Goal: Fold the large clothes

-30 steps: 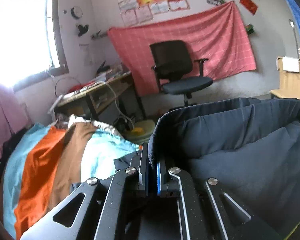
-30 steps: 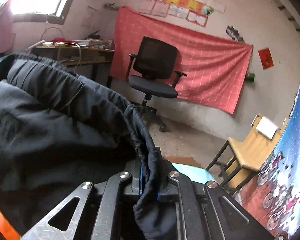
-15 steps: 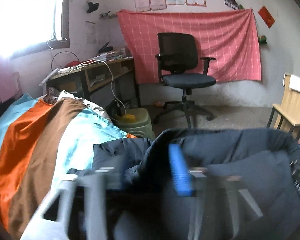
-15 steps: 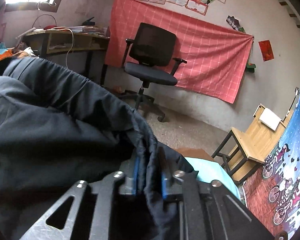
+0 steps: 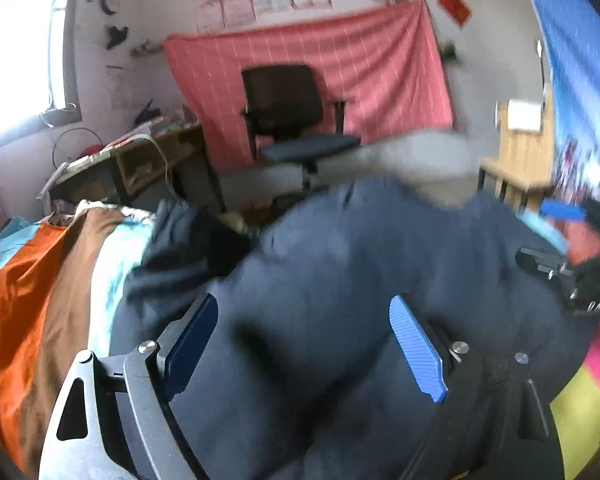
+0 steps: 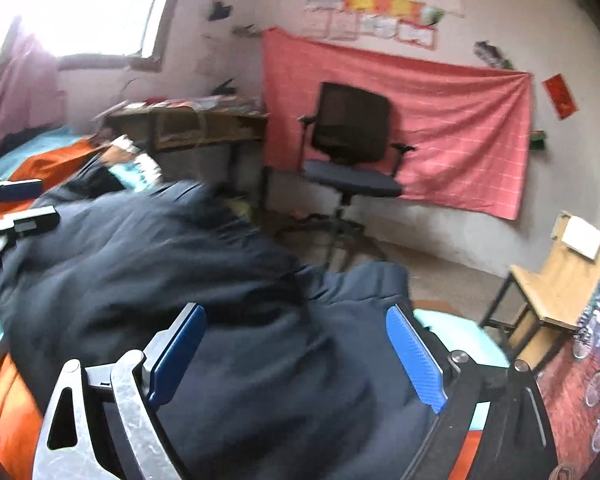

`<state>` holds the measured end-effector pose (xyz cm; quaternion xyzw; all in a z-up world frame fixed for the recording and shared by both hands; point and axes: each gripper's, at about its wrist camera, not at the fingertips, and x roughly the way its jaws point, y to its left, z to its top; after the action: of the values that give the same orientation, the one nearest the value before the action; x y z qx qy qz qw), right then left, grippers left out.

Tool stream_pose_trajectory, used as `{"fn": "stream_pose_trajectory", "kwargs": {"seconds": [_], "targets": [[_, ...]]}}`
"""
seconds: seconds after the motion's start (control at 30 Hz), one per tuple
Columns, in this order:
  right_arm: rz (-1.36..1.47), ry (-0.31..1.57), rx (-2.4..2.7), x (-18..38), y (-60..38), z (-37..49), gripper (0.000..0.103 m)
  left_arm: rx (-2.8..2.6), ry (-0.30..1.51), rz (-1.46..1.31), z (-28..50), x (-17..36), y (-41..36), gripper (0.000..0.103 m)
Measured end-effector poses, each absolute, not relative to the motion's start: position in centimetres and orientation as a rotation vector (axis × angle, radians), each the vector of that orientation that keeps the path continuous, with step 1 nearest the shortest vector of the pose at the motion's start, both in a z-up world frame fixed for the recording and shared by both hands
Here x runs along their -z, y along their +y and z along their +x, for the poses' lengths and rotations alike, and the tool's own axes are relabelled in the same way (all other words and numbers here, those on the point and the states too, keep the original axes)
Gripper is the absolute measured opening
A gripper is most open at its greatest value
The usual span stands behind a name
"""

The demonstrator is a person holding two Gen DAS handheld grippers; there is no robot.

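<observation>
A large dark navy garment (image 5: 360,264) lies in a loose heap on the striped bedspread (image 5: 48,280). My left gripper (image 5: 304,344) hangs just over it, its jaws opening wide; the blue pads (image 5: 418,350) stand apart and do not press the cloth below them. In the right wrist view the same garment (image 6: 148,264) spreads to the left. My right gripper (image 6: 296,350) is above its near edge, jaws opening too, nothing pinched. The right gripper also shows at the right edge of the left wrist view (image 5: 572,240), and the left gripper at the left edge of the right wrist view (image 6: 8,212).
The bed carries an orange, brown and turquoise striped cover (image 6: 48,164). Beyond it are a cluttered desk (image 5: 140,156), a black office chair (image 6: 352,148) before a red cloth on the wall (image 6: 460,120), and a wooden chair (image 6: 556,280) at the right.
Both grippers were shut on the garment's edge and have let go, jaws spreading wide. The garment has dropped onto the bed. Both hands sank a little.
</observation>
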<state>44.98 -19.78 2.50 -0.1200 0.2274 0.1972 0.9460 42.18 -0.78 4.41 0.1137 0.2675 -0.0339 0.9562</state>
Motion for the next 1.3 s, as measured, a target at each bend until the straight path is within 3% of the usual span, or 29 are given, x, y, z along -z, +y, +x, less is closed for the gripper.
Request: {"fn": "stream_pose_trajectory", "kwargs": {"seconds": [0.47, 0.73, 1.3], "targets": [[-0.061, 0.666, -0.310, 1.2, -20.1, 54.8, 0.092, -0.053, 0.574, 0.098, 48.9, -1.8, 3.4, 0.094], [0.004, 0.749, -0.338, 3.8, -20.8, 57.1, 0.102, 0.025, 0.598, 0.076, 51.2, -0.9, 4.1, 0.097], [0.003, 0.653, -0.233, 3.1, -21.8, 54.1, 0.103, -0.016, 0.615, 0.065, 49.7, -1.9, 4.5, 0.098]]}}
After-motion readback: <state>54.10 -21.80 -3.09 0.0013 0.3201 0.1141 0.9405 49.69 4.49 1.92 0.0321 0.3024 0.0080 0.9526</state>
